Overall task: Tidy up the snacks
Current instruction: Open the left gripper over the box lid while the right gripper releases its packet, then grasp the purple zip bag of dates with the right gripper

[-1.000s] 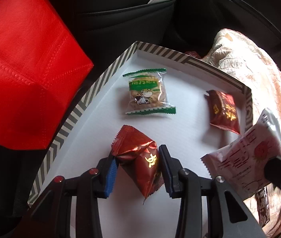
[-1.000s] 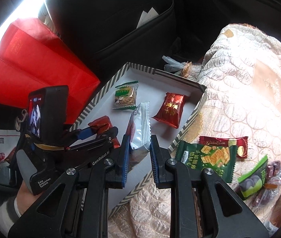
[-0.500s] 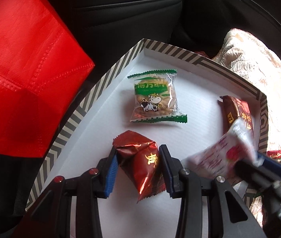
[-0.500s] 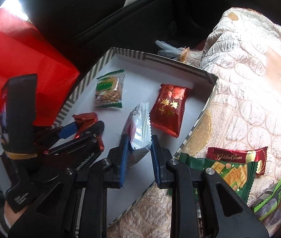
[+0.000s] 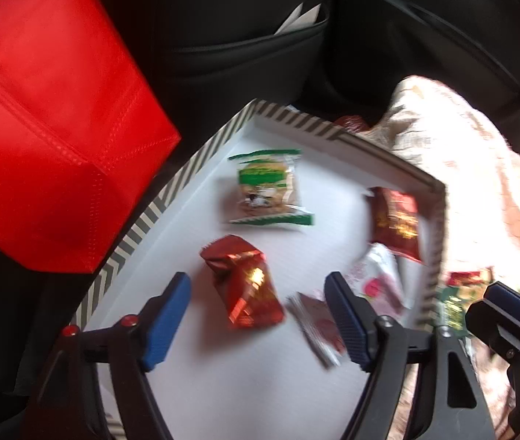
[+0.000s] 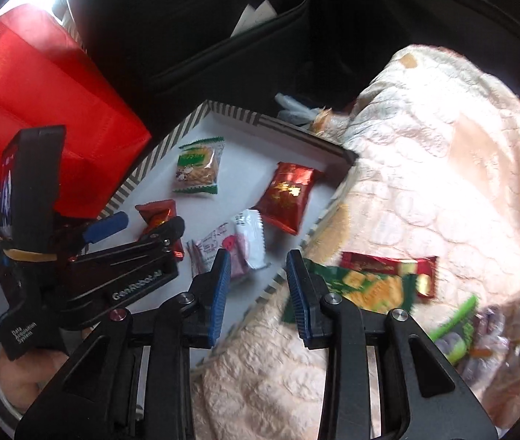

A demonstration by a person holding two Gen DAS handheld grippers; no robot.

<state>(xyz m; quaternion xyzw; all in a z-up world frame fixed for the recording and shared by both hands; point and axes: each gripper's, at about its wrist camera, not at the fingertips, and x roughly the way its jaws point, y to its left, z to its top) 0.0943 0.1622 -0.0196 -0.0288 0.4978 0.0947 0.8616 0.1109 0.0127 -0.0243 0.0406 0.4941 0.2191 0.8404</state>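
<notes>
A white tray with a striped rim (image 5: 142,227) (image 6: 157,168) holds several snacks. My left gripper (image 5: 256,311) is open and empty; a crumpled red foil packet (image 5: 245,286) (image 6: 157,216) lies on the tray between its fingers. My right gripper (image 6: 258,286) is open and empty over the tray's near edge. A white and pink packet (image 6: 238,245) (image 5: 377,282) lies on the tray just ahead of it. A green biscuit packet (image 5: 267,190) (image 6: 197,168) and a flat red packet (image 5: 395,223) (image 6: 289,194) lie farther back.
A red fabric bag (image 5: 47,110) (image 6: 40,110) stands left of the tray. A cream quilted blanket (image 6: 425,183) at the right bears more snacks, among them a green cracker packet (image 6: 362,286). A black seat back (image 5: 241,36) rises behind.
Both grippers have opened. The left let go of the red foil packet and the right let go of the white and pink packet; both packets now lie on the tray.
</notes>
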